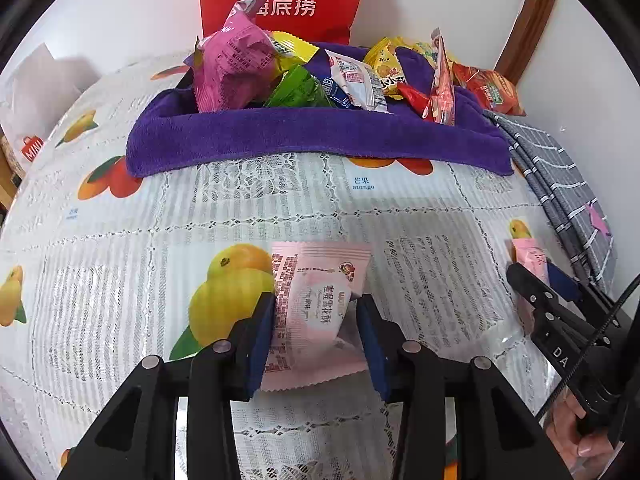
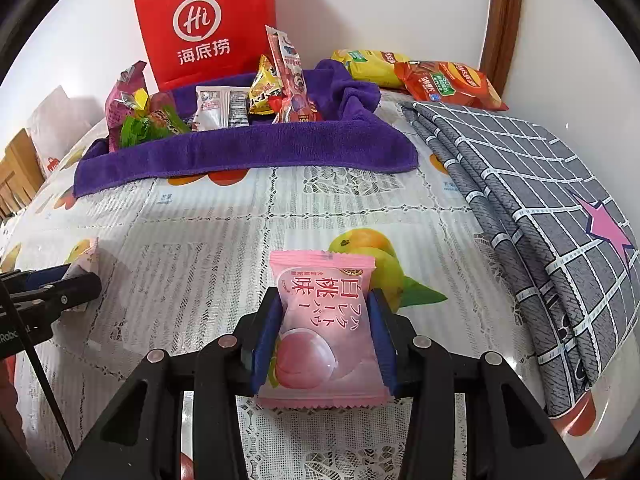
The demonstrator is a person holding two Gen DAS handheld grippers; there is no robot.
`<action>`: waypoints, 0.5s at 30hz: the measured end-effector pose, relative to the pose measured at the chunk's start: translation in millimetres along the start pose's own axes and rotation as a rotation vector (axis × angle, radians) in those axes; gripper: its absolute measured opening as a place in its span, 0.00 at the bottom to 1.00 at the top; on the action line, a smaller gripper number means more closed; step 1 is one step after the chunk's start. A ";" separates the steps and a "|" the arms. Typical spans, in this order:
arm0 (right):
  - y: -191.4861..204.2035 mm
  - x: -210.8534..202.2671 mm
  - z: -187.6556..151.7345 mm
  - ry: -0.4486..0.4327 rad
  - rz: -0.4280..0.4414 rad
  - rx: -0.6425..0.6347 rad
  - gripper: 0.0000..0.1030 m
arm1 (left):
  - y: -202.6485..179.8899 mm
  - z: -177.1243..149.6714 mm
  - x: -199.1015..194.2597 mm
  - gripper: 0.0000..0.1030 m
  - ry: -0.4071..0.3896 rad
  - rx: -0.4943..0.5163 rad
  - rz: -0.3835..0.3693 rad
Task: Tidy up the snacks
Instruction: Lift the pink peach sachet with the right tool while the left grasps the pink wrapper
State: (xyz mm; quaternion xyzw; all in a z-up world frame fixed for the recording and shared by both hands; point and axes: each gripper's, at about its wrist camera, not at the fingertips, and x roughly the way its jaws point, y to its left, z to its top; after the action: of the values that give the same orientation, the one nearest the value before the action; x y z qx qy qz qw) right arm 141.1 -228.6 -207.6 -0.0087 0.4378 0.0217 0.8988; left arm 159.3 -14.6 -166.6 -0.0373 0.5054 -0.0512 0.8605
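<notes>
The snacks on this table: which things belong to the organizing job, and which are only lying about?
Job: pale pink packet in left gripper; peach packet in right gripper; purple towel with snacks.
Lying about: red bag; grey checked cloth.

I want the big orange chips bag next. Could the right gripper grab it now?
Probably not yet. The right gripper is shut on a pink peach snack packet, so it is full. The orange chips bag lies uncovered at the table's far side.

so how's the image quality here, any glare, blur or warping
Left wrist: heavy fisheye bulge, black corners, glare on the tablecloth near the right gripper. Right wrist: same warping, glossy sheen on the cloth at lower right; the pink peach packet stays sharp, its print readable.
</notes>
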 end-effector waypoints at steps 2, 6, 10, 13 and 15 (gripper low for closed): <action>-0.3 -0.3 -0.2 -0.001 0.003 0.001 0.41 | 4.9 -0.8 -2.1 0.37 0.007 -0.015 -0.025; 2.1 -2.0 -0.8 -0.003 -0.008 -0.011 0.39 | 14.4 -1.9 -6.1 0.36 0.022 -0.046 -0.079; 5.7 -5.8 -0.2 0.016 -0.019 -0.018 0.38 | 22.8 -1.2 -9.6 0.35 0.032 -0.060 -0.107; 7.6 -10.3 4.7 0.033 0.034 0.008 0.38 | 31.8 1.7 -16.3 0.35 0.022 -0.065 -0.113; 11.4 -14.4 9.1 0.033 0.042 0.009 0.37 | 35.8 4.7 -20.2 0.35 0.015 -0.070 -0.122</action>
State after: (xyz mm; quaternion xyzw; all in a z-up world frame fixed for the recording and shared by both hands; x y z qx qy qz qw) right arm 138.9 -217.4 -190.6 0.0041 0.4528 0.0386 0.8908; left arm 155.5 23.6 -151.0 -0.0976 0.5102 -0.0861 0.8502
